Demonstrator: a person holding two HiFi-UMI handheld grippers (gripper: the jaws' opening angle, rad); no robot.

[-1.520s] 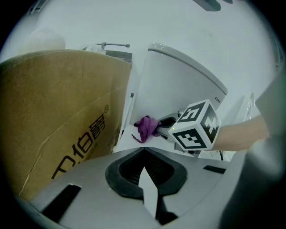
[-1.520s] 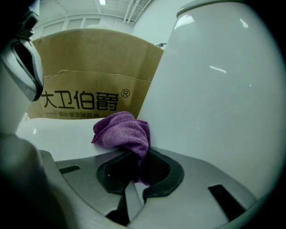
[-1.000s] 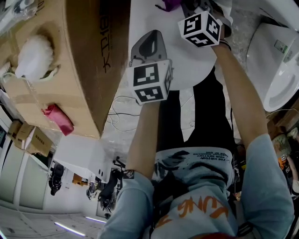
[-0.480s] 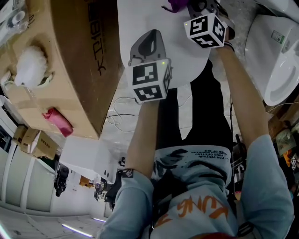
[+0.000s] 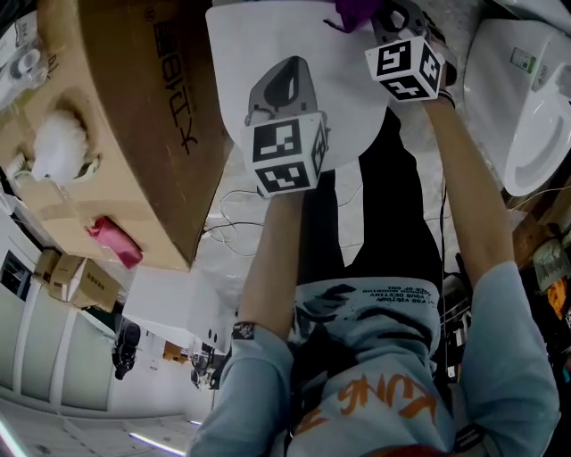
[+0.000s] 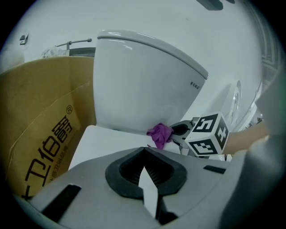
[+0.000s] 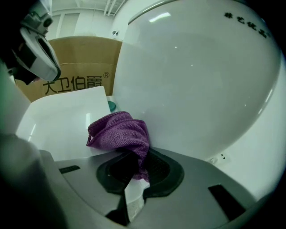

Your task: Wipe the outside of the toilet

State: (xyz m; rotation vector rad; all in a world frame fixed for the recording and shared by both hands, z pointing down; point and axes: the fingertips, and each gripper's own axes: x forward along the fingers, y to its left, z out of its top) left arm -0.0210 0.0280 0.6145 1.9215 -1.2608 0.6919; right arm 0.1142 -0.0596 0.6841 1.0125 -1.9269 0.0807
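The white toilet (image 6: 138,85) rises ahead in the left gripper view, with its flat lid (image 5: 294,45) below both grippers in the head view. My right gripper (image 7: 136,163) is shut on a crumpled purple cloth (image 7: 119,132), and the cloth is pressed against the toilet's curved outer wall (image 7: 201,80). The head view shows that cloth (image 5: 352,11) at its top edge, beside the right gripper (image 5: 385,16). My left gripper (image 6: 144,151) hovers over the lid, shut, with nothing in it; in the head view it (image 5: 281,85) is left of the right one.
A large cardboard box (image 5: 134,116) stands close on the left of the toilet. A white fluffy brush (image 5: 58,143) and a pink object (image 5: 114,241) lie beyond it. Another white ceramic fixture (image 5: 526,107) is at the right. Cables (image 5: 236,219) trail on the floor.
The right gripper with the cloth has shifted a little to the right and further up in the head view. The left gripper has barely moved.
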